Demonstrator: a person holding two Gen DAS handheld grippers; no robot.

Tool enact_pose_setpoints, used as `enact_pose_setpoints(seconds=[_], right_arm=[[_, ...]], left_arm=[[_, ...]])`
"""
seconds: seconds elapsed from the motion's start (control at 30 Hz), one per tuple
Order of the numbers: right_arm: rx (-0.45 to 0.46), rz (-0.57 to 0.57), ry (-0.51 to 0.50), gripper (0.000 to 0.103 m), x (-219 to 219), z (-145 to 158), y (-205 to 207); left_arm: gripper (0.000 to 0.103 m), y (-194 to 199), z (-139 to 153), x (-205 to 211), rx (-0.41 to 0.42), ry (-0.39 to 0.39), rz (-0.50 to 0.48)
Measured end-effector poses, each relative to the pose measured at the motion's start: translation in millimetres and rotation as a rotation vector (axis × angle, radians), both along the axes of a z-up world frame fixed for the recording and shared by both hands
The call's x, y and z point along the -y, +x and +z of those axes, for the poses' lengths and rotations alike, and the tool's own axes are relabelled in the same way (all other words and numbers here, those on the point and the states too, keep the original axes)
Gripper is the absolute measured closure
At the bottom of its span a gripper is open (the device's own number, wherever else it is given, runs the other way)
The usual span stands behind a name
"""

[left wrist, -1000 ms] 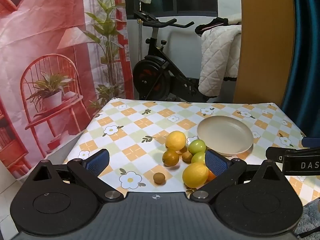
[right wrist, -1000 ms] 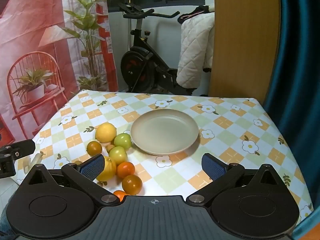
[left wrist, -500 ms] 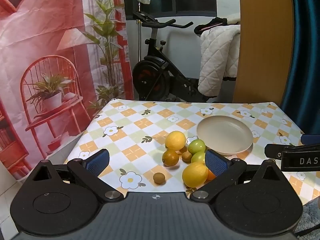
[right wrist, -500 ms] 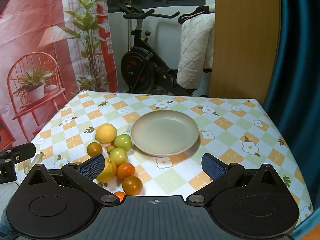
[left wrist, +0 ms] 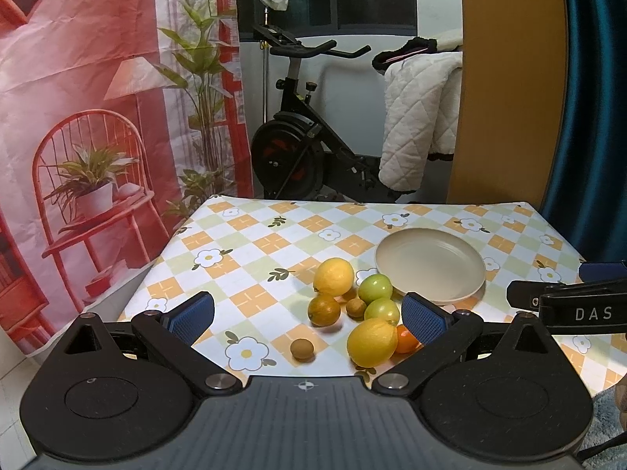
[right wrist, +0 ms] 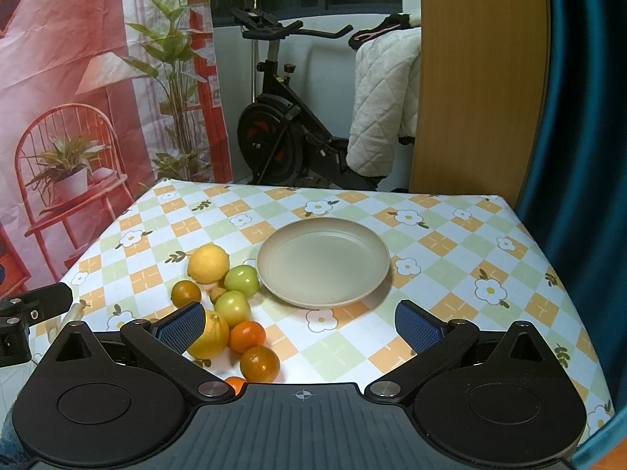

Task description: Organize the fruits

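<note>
Beige plate (right wrist: 323,262) on a floral (orange-and-green checked) tablecloth (right wrist: 450,250).

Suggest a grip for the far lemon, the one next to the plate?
Left gripper, open: pinch the far lemon across its short middle, descending from above on its open left side. The green fruit crowds its right and the plate lies beyond.

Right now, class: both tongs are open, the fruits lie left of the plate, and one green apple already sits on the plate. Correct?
Not quite. The plate holds nothing; both green apples lie on the tablecloth beside it, as the right wrist view shows. The rest stands.
</note>
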State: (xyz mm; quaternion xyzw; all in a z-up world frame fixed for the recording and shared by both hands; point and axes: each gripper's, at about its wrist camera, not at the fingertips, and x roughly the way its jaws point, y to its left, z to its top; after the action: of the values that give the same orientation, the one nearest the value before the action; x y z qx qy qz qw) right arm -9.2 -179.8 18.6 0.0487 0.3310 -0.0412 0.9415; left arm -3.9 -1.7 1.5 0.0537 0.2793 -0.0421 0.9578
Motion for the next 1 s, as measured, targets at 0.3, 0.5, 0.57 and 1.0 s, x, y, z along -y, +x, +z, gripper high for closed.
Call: enact_pose_setpoints(seconds=[0.3, 0.5, 0.57, 1.0], right_arm=[[0.001, 0.0, 0.001, 0.0, -0.3, 0.3, -1.7], [0.002, 0.0, 0.003, 0.0, -0.1, -0.1, -2.5], [0.002, 0.0, 0.003, 0.0, 0.3, -1.3, -2.8], [0.003, 0.001, 0.006, 0.0, -2.1, -0.2, -3.5]], left_arm=[[0.0, -0.4, 0.1, -0.3, 0.001, -0.001, 0.001], [0.0, -0.7, 0.1, -0.4, -0.001, -0.001, 0.0], [0.0, -1.6, 0.1, -0.1, 0.0, -0.002, 0.0], [0.0, -2.7, -0.4, 1.4, -0.002, -0.004, -0.004]])
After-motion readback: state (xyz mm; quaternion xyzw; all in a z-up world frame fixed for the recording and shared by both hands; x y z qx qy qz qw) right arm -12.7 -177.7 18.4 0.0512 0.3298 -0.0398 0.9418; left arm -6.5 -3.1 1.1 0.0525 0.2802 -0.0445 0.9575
